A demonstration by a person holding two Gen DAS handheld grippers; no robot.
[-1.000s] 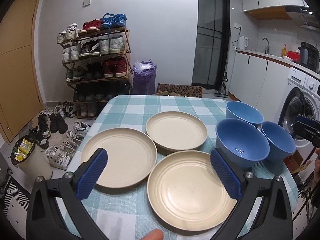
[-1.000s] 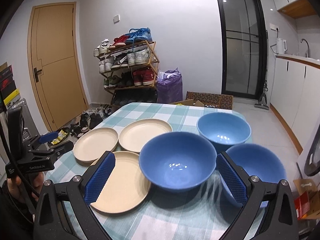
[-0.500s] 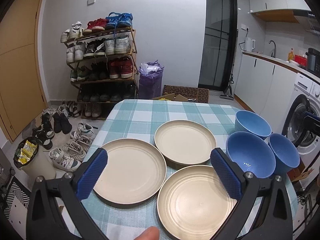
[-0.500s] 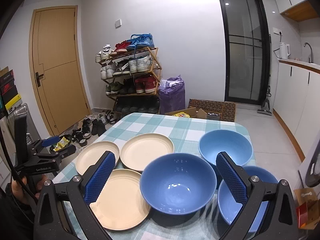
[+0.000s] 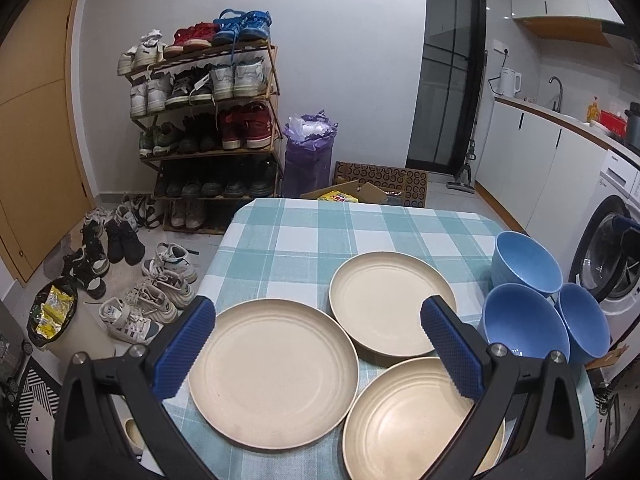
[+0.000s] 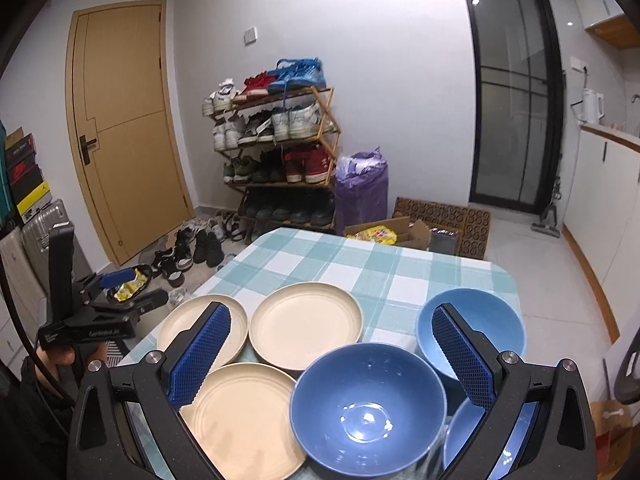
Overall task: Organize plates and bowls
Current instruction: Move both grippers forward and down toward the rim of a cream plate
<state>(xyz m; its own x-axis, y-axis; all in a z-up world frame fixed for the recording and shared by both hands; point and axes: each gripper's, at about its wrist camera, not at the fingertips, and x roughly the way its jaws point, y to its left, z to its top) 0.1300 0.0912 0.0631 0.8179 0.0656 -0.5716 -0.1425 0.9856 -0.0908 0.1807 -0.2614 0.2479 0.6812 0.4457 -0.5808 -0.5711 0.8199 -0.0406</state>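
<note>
Three plates [image 5: 273,372] and three bowls [image 6: 368,400] are set unstacked on the table [image 5: 360,232], bowls right of the plates. Left gripper [image 5: 318,346] and right gripper [image 6: 332,354] are held above, fingers apart, nothing gripped.

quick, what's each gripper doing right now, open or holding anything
Left gripper: open, holding nothing, above the cream plates.
Right gripper: open, holding nothing, above the dark blue bowl.

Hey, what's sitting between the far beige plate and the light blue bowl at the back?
Nothing. In the right wrist view, only bare checked tablecloth separates the far beige plate from the light blue bowl.
</note>
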